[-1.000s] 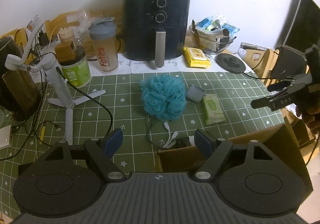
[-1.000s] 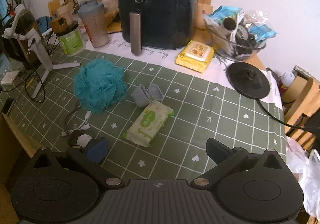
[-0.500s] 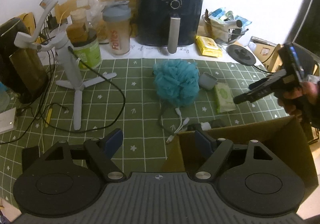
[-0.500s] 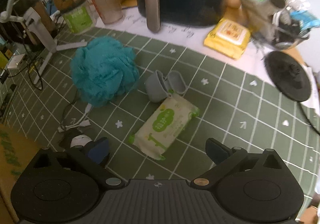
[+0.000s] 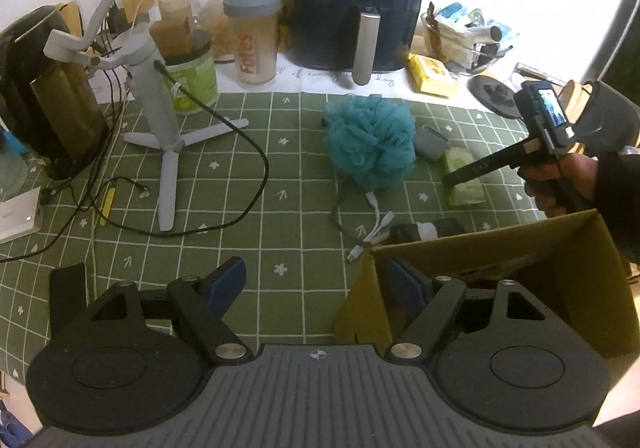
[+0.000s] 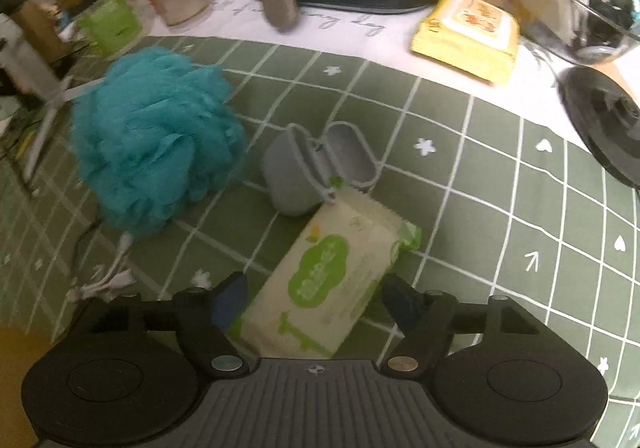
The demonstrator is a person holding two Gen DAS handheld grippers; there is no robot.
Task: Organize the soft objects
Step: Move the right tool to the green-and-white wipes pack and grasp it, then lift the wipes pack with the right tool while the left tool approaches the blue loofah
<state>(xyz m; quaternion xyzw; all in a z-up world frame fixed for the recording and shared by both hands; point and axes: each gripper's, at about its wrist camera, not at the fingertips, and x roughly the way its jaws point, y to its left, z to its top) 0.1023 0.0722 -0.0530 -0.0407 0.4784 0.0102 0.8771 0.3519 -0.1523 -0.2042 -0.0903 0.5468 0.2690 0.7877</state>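
Note:
A green-and-white tissue pack (image 6: 332,280) lies on the green checked cloth. My right gripper (image 6: 316,302) is open, its jaws on either side of the pack's near end, apart from it. In the left wrist view the right gripper (image 5: 452,180) reaches down over the same pack (image 5: 464,175). A teal bath pouf (image 6: 156,139) sits to the left, and also shows in the left wrist view (image 5: 370,145). A yellow wipes pack (image 6: 468,33) lies at the back. My left gripper (image 5: 316,282) is open and empty, its right finger inside a cardboard box (image 5: 580,288).
An open grey case (image 6: 316,167) touches the tissue pack's far end. A white cable (image 5: 374,228) lies by the box. A tripod (image 5: 164,139), shaker bottle (image 5: 252,39), air fryer (image 5: 360,3), glass bowl (image 5: 468,39) and black disc (image 6: 608,119) stand around the back.
My right gripper has moved forward and down until its open jaws straddle the tissue pack. The left gripper has pulled back and risen, showing more of the box.

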